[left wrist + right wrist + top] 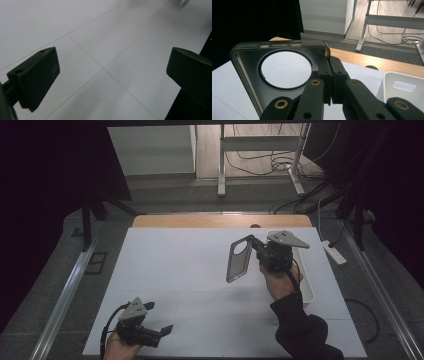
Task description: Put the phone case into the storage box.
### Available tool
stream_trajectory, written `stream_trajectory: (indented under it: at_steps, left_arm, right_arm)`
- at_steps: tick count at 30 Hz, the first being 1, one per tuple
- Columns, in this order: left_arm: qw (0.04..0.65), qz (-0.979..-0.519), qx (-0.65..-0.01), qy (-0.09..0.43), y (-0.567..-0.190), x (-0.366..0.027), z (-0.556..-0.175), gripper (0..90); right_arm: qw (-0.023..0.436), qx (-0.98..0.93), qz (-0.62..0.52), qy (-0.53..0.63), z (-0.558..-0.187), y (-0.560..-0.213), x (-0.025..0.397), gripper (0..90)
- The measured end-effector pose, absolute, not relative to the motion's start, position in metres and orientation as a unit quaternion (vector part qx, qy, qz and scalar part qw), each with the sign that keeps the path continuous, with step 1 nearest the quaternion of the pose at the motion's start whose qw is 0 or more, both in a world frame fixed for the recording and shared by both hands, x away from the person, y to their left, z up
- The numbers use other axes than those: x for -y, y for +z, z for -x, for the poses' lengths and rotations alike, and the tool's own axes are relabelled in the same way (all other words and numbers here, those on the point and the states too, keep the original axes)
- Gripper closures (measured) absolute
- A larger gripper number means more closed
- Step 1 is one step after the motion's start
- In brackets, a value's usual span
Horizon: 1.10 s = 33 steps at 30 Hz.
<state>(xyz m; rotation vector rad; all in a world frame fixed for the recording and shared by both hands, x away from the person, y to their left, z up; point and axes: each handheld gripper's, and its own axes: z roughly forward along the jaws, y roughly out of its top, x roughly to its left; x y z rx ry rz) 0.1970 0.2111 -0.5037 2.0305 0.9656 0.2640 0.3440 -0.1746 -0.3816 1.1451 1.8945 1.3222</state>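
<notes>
A dark translucent phone case (239, 259) with a large round camera hole hangs in the air above the white table, right of centre. My right gripper (256, 243) is shut on its upper edge beside the hole. In the right gripper view the case (249, 65) stands edge-up with the jaws pinched on its rim, the gripper (331, 75) closed tight. My left gripper (161, 319) rests low at the table's front left, open with nothing between its jaws; in the left gripper view the gripper (112, 67) shows bare white surface between wide-apart jaws.
A white bin (306, 285) sits on the table just right of my right hand, also the bin (402, 86) in the right gripper view. A wooden table edge (220, 221) runs along the back. Cables and a desk frame (260, 150) lie on the floor beyond.
</notes>
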Motion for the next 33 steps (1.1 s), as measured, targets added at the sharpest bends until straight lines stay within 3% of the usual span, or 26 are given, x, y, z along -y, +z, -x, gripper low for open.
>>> stream_trajectory:
  at_steps: [18,33]
  left_arm:
    - [0.409,-0.802,-0.422,0.107,-0.511,-0.238,-0.175,0.0]
    - [0.384,-0.820,-0.414,0.093,-0.517,-0.232,-0.173,0.0]
  right_arm:
    - [0.293,-0.700,-0.431,0.488,-0.358,-0.369,0.176,88.9]
    - [0.306,-0.693,-0.435,0.487,-0.367,-0.357,0.184,88.9]
